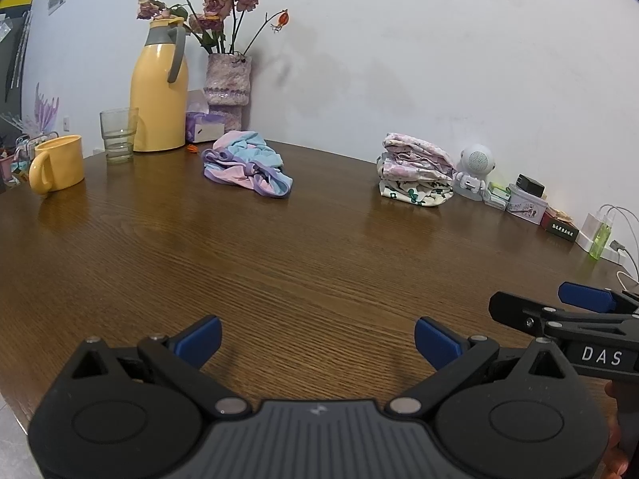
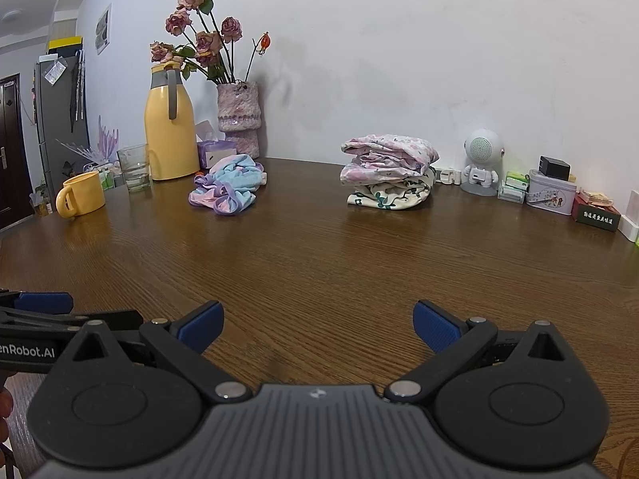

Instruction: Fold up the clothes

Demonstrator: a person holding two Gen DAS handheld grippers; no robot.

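A crumpled garment in pink, light blue and purple [image 1: 247, 164] [image 2: 229, 185] lies unfolded at the back of the wooden table [image 1: 303, 263] [image 2: 319, 263], left of centre. A stack of folded floral clothes [image 1: 415, 173] [image 2: 389, 171] sits at the back, to the right. My left gripper [image 1: 317, 339] is open over the near table edge with nothing between its blue pads. My right gripper [image 2: 317, 323] is open too and empty, beside the left one. Both are well short of the clothes.
Along the back left stand a yellow mug [image 1: 58, 163] [image 2: 82, 193], a glass [image 1: 118, 135] [image 2: 135, 167], a yellow thermos jug [image 1: 159, 88] [image 2: 169, 123], a tissue box [image 2: 215, 151] and a vase of dried roses [image 1: 227, 84] [image 2: 239, 119]. A white robot-shaped speaker [image 1: 475, 173] [image 2: 481, 167], tins and small boxes [image 2: 551, 191] line the back right.
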